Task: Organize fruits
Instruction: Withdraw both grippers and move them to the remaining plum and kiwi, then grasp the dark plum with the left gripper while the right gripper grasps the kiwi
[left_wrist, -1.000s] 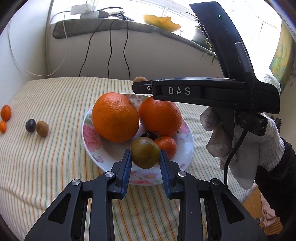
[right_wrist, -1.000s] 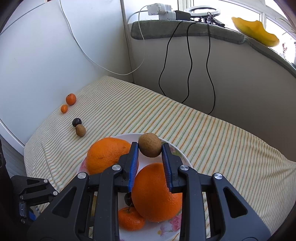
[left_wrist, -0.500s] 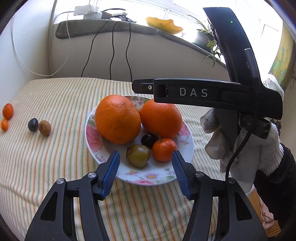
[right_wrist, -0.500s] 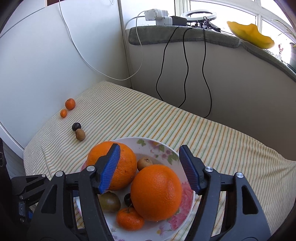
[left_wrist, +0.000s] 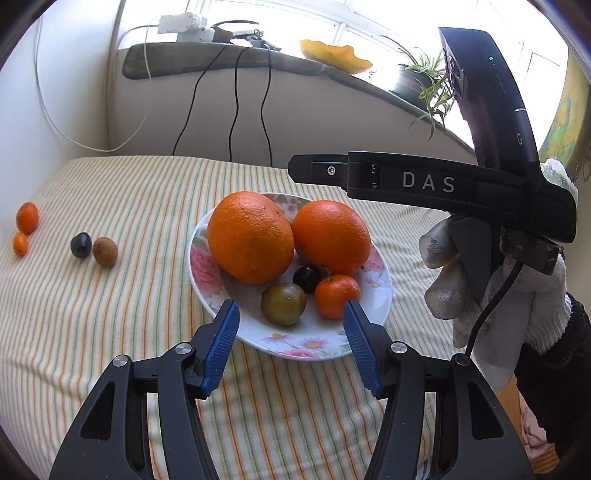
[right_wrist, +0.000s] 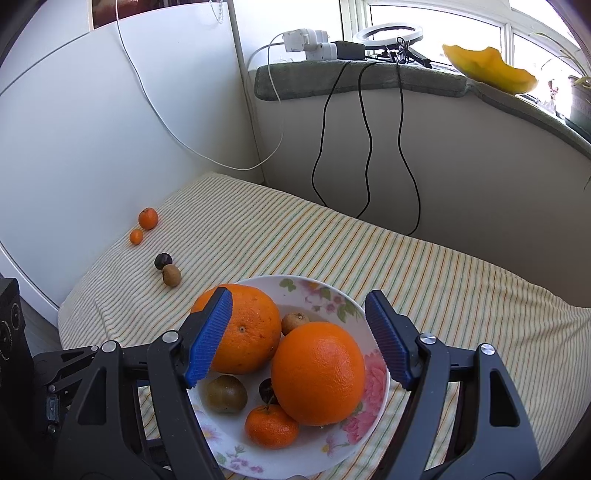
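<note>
The left gripper (left_wrist: 291, 314) hangs over the near rim of the flowered plate (left_wrist: 295, 345), its blue-padded jaws having just opened and now standing apart with nothing pressed between them; the greenish-brown fruit (left_wrist: 283, 304) lies on the plate in line with the gap, clear of both pads. The right gripper (right_wrist: 298, 301), held by a gloved hand (left_wrist: 480, 288), likewise has jaws that have just opened, spread wide and empty above the plate (right_wrist: 376, 417). On the plate, nearest the left gripper, sit the greenish-brown fruit and a small mandarin (left_wrist: 337, 296), with a dark plum (left_wrist: 306, 277) just behind and between them. Farther back rest two large oranges, the left orange (left_wrist: 250, 237) touching the right orange (left_wrist: 331, 237). In the right wrist view a small brown fruit (right_wrist: 294, 323) lies on the far side of the plate, behind the two oranges. The plate stands on a striped cloth (left_wrist: 110, 332). Well to the left on the cloth lie a loose brown fruit (left_wrist: 105, 252) just beside a loose dark fruit (left_wrist: 81, 244), and farther left two small orange fruits (left_wrist: 26, 218) near the wall. At the far side, cables (left_wrist: 234, 110) hang from a padded windowsill (left_wrist: 221, 61).
</note>
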